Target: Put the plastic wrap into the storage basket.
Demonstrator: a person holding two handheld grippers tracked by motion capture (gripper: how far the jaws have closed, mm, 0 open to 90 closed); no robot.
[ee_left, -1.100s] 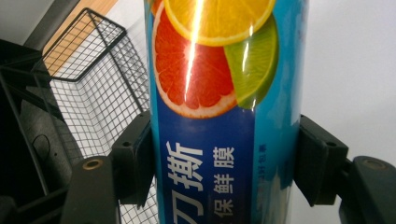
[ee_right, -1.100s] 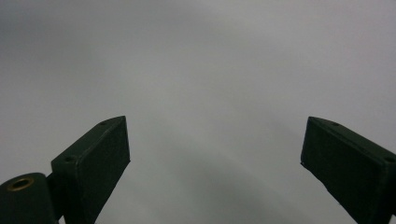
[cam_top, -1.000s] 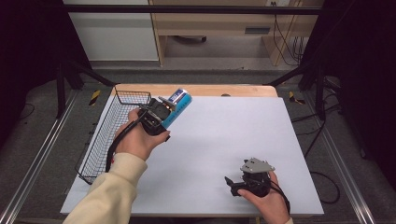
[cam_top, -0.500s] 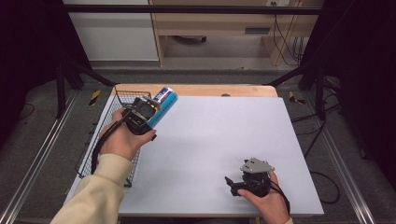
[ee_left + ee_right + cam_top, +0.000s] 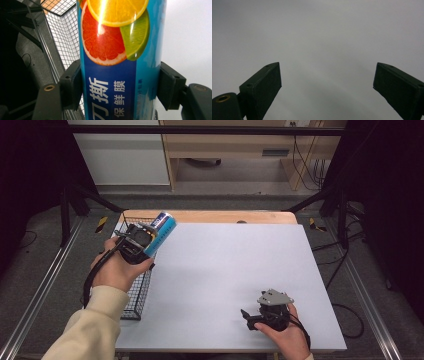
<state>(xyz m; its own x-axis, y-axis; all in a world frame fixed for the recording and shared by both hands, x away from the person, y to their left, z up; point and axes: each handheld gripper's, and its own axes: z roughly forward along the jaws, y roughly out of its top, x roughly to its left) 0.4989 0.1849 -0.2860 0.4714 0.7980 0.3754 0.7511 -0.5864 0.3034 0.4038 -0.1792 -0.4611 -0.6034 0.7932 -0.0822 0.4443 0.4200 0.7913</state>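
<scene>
L tongs (image 5: pixel 120 87) pinch blue citrus-print tube (image 5: pixel 120 50) w/ Chinese text; R tongs (image 5: pixel 327 82) spread.

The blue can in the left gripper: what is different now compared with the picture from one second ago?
The left gripper, shut on the blue can, carried it leftward from the table's white surface to above the wire basket. The grip did not change. The right gripper stayed open, resting low on the table.

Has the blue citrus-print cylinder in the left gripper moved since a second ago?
Yes. The blue citrus-print cylinder, clamped in the left gripper, has shifted left, from over the white tabletop to above the black wire basket.
</scene>
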